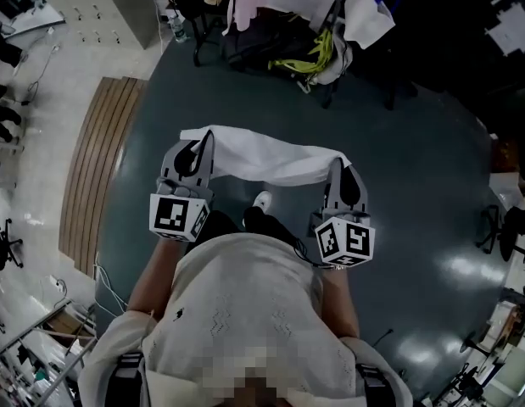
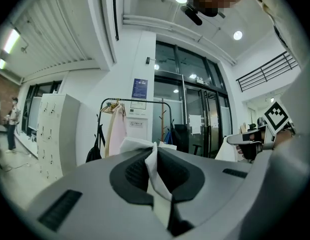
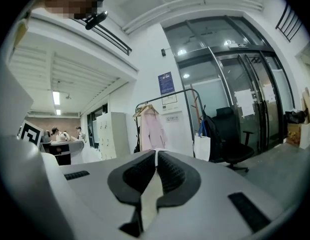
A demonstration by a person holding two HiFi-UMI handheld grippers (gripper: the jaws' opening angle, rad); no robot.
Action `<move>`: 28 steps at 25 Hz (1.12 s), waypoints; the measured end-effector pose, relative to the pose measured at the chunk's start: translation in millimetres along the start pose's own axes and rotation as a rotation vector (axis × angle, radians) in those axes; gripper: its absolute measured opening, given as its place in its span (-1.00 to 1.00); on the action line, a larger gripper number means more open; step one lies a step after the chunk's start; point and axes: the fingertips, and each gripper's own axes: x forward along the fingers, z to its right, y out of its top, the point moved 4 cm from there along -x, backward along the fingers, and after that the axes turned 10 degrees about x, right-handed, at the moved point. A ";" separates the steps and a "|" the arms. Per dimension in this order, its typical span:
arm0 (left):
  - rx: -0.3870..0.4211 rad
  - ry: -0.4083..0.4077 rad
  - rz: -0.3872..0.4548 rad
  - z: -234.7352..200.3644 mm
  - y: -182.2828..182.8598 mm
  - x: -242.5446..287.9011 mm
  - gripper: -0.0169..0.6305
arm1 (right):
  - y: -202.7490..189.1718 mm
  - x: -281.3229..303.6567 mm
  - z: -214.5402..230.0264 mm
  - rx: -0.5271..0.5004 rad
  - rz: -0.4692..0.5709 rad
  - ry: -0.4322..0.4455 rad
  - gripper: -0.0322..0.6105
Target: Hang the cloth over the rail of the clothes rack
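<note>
- The floor (image 1: 415,185) is dark, smooth and a little glossy, with a slatted wooden strip (image 1: 97,168) at 9 o'clock.
- The clothes rack (image 2: 139,99) is a thin black tube frame at 12 o'clock, well apart from you. A pink garment (image 2: 116,134) hangs from its rail on a hanger.
- The cloth (image 1: 270,161) is white and thin, held in the air ahead of your chest, stretched between both grippers with a slight sag.
  - Expect it to be light, limp and easily bunched.
  - Your end-to-end hold suits draping, so keep it spread.
- The left gripper (image 1: 198,149) has its ribbed dark fingers (image 2: 134,171) clamped on one end of the cloth.
- The right gripper (image 1: 337,170) has its fingers (image 3: 172,176) pinched on the other end.
</note>
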 end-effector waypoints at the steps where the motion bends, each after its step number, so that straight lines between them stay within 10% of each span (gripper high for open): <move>1: -0.006 0.008 -0.001 3.4 1.2 17.1 -0.87 | 8.1 14.6 12.5 0.004 0.003 0.002 -0.82; 16: -0.072 -0.020 -0.056 -82.6 -38.8 226.6 -0.87 | 27.3 214.2 56.7 0.023 -0.095 -0.091 -0.82; 28: -0.022 -0.110 0.042 -197.3 -1.6 395.0 -0.87 | 84.6 385.2 35.2 0.010 0.019 -0.131 -0.82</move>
